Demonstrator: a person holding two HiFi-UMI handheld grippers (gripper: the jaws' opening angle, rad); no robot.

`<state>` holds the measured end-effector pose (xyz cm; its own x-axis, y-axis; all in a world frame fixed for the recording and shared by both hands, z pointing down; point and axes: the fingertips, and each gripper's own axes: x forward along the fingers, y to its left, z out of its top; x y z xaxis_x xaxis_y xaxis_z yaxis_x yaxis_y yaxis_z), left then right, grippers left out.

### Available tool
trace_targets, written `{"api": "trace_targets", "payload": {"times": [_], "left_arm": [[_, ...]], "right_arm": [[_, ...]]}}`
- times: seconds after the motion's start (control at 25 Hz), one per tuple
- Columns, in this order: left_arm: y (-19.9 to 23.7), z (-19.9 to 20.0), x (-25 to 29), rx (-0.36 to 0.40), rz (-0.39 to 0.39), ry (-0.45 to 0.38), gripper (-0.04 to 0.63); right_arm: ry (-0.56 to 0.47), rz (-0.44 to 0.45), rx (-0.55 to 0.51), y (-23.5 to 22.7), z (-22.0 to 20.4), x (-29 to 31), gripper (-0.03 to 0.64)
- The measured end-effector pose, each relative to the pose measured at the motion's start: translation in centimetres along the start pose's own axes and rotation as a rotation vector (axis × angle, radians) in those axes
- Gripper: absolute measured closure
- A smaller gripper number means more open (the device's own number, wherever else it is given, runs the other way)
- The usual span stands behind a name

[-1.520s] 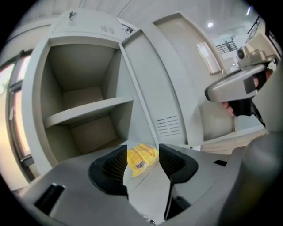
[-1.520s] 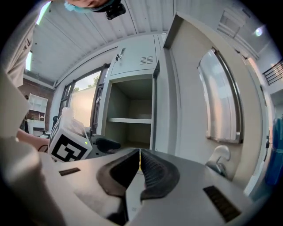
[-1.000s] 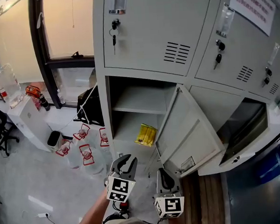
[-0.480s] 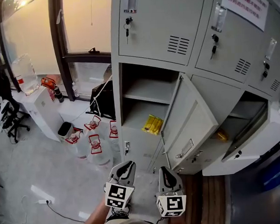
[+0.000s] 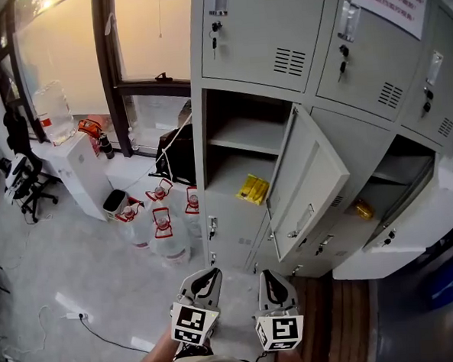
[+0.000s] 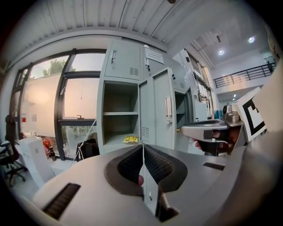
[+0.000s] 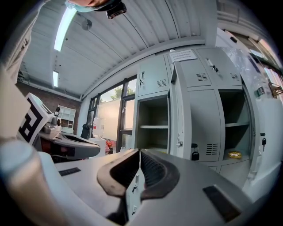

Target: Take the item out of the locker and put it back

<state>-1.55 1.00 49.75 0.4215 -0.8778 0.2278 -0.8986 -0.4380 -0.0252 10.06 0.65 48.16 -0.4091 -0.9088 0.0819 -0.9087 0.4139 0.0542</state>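
Office-type room with a pale glossy floor (image 5: 79, 277), a big window (image 5: 152, 35) at about 11 o'clock in the head view, and a wall of grey lockers (image 5: 278, 28) filling 12 to 2. A bunch of water jugs (image 5: 162, 228) sits on the floor at 10 o'clock from the grippers, just beside the locker base.

Progress-wise: one open locker (image 5: 243, 133) is straight ahead at 12 o'clock, with its door (image 5: 307, 181) swung out to the right. The yellow packet (image 5: 253, 188) is lying on the lower shelf inside, near the front edge. The left gripper view also shows it (image 6: 130, 139) resting flat on that shelf. Neither gripper is anywhere close to it, both are well apart from the locker and down at 6 o'clock in the head view. So my read is that the packet is where it belongs. Whether the out-and-back is finished or hasn't started, I can't tell from this.

Tools: the left gripper (image 5: 208, 277) has just been closing, and its pads now meet with nothing between them. The right gripper (image 5: 269, 282) sits just beside it at 3 o'clock. Its jaws are pressed together too and it's empty, with only the lockers visible past the tips.
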Motion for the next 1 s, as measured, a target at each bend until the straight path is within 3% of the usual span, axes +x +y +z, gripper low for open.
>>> {"api": "trace_targets", "payload": {"times": [1.0], "left_arm": [[-1.1, 0.6, -0.5, 0.022, 0.012, -0.013, 0.565]], "right_arm": [[0.009, -0.001, 0.012, -0.5, -0.7, -1.3, 0.594]]}}
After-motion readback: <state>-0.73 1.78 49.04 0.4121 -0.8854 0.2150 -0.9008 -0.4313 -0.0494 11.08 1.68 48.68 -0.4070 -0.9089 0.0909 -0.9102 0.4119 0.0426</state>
